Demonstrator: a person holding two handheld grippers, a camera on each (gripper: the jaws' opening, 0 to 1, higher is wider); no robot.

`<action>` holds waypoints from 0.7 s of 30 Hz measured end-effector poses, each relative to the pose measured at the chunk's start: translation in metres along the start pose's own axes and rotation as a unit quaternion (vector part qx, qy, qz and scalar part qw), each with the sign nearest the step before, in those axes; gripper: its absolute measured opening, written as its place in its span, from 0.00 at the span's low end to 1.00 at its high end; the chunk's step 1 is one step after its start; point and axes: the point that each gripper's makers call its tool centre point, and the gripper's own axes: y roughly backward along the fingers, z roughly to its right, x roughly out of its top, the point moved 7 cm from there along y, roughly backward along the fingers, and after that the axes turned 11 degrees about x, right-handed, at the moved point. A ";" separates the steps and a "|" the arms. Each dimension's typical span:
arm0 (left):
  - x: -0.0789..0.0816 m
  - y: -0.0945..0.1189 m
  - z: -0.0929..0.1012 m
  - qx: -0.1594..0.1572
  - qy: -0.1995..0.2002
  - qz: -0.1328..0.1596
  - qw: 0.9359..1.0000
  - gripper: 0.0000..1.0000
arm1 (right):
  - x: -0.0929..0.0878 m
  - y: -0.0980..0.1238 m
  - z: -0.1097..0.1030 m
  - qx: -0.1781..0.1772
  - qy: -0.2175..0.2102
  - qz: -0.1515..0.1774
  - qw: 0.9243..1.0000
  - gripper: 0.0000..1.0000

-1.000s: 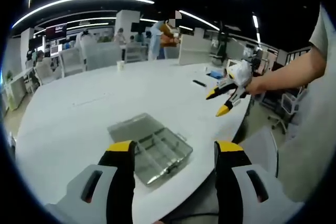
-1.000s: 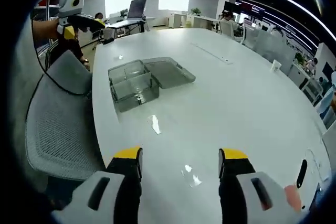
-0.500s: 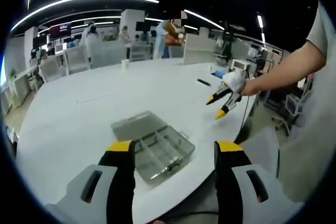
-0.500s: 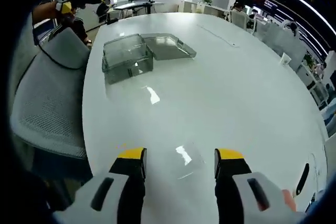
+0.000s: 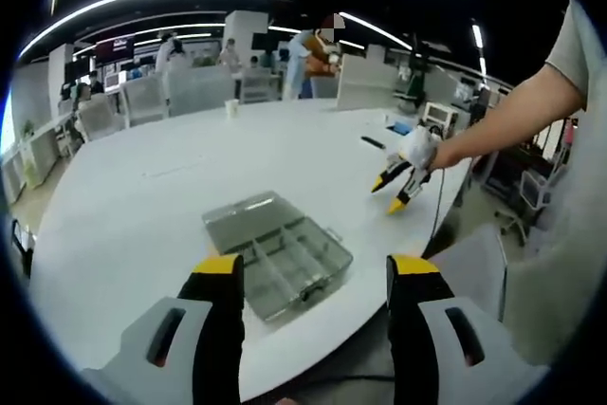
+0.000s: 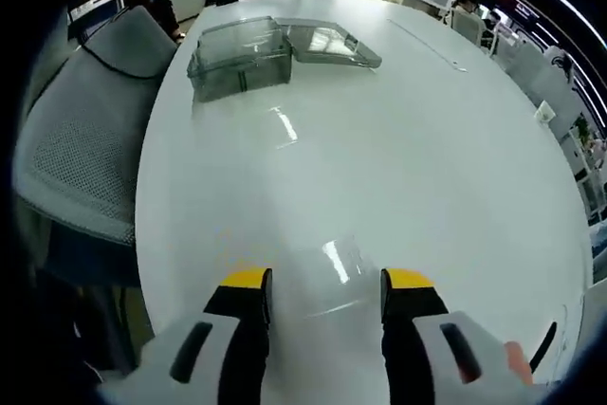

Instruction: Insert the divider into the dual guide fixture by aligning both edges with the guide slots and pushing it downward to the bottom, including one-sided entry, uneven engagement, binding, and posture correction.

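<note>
A clear plastic compartment box (image 5: 280, 255), the guide fixture, lies with its lid flat on the white table (image 5: 142, 196), just beyond my left gripper (image 5: 313, 277), which is open and holds nothing. The box (image 6: 239, 47) and its lid (image 6: 330, 40) lie far off in the right gripper view. A small clear divider sheet (image 6: 334, 263) lies flat on the table, marked by a glint. My right gripper (image 6: 325, 284) hovers open over it, jaws on either side. Whether they touch it I cannot tell. The right gripper (image 5: 398, 182) also shows beyond the box, held by a person's arm.
A grey mesh chair (image 6: 81, 130) stands at the table's near edge beside the box. A paper cup (image 5: 230, 108) and a dark flat object (image 5: 372, 142) sit far across the table. People and office chairs are in the background.
My right gripper has come down and forward to the clear sheet, which now sits between its jaws. In the left gripper view it has sunk toward the table. The box has not moved.
</note>
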 end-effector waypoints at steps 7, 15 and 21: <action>-0.001 -0.003 -0.001 0.002 0.000 -0.004 1.000 0.60 | 0.004 -0.002 0.003 0.021 0.009 -0.004 1.000 0.37; -0.004 -0.007 -0.003 0.000 0.004 -0.011 1.000 0.59 | 0.004 -0.003 0.003 0.051 0.010 -0.011 0.999 0.31; -0.005 -0.008 -0.005 -0.003 0.006 -0.015 1.000 0.60 | 0.005 -0.004 0.006 0.059 0.003 -0.021 0.998 0.32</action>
